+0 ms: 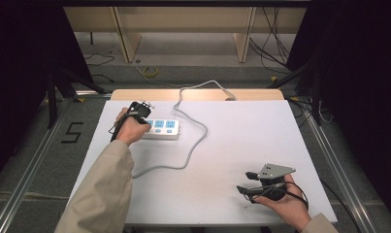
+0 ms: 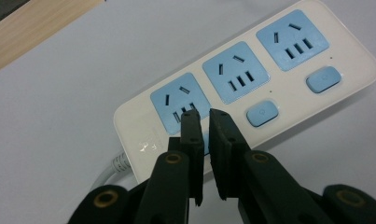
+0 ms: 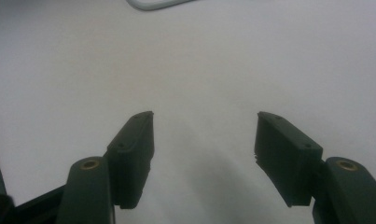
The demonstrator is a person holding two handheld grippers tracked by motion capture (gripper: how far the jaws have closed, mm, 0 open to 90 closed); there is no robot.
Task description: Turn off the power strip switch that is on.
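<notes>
A white power strip [image 1: 160, 128] [image 2: 288, 100] with three blue sockets and blue switch buttons lies at the table's back left. Its grey cable [image 1: 195, 141] loops across the white tabletop and off the far edge. My left gripper [image 1: 139, 114] [image 2: 205, 116] is held over the strip's left end. Its jaws are nearly together with only a thin gap, their tips at the first socket and covering the button beside it. My right gripper [image 1: 244, 181] [image 3: 204, 123] is open, low over bare tabletop at the front right, with nothing between its jaws.
The white table [image 1: 241, 141] has a wooden strip along its far edge. A bend of the cable [image 3: 153, 3] lies ahead of the right gripper. Dark curtains, metal rails and floor cables surround the table.
</notes>
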